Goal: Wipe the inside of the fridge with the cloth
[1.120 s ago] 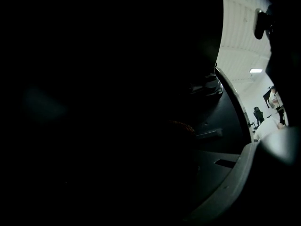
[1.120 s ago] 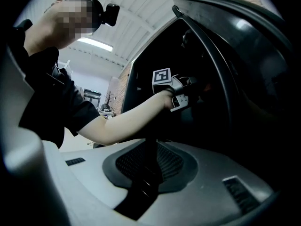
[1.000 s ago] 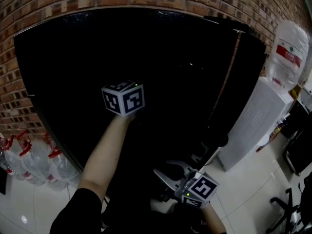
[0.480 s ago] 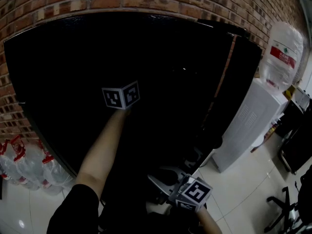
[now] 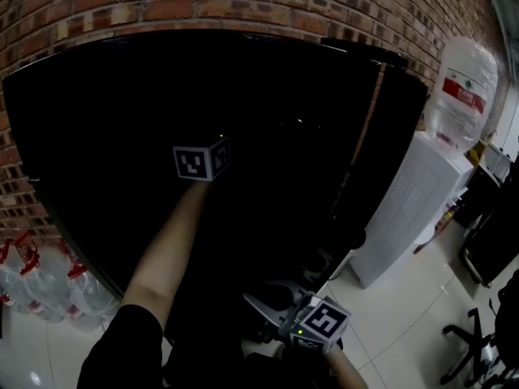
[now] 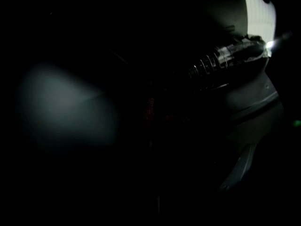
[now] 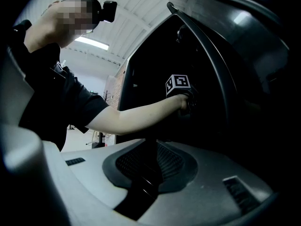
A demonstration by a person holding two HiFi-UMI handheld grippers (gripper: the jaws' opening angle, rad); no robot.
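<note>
The black fridge [image 5: 105, 96] stands open against the brick wall, and its inside is almost wholly dark. My left arm reaches into it. Only the left gripper's marker cube [image 5: 201, 162] shows; its jaws are lost in the dark. The same cube [image 7: 178, 84] shows in the right gripper view, at the end of the bare forearm. The left gripper view is nearly black, and I cannot make out the cloth in any view. My right gripper [image 5: 272, 294] hangs low before the fridge, its grey jaws [image 7: 150, 147] meeting at a narrow dark seam with nothing between them.
The fridge door [image 5: 397, 136] stands open to the right. Beyond it is a white water dispenser [image 5: 405, 209] with a large bottle [image 5: 462, 87] on top. Several water jugs [image 5: 49, 282] sit on the tiled floor at the lower left. Dark furniture [image 5: 486, 241] is at the far right.
The left marker cube has turned and looks smaller, having gone further into the fridge. The right gripper has kept its place.
</note>
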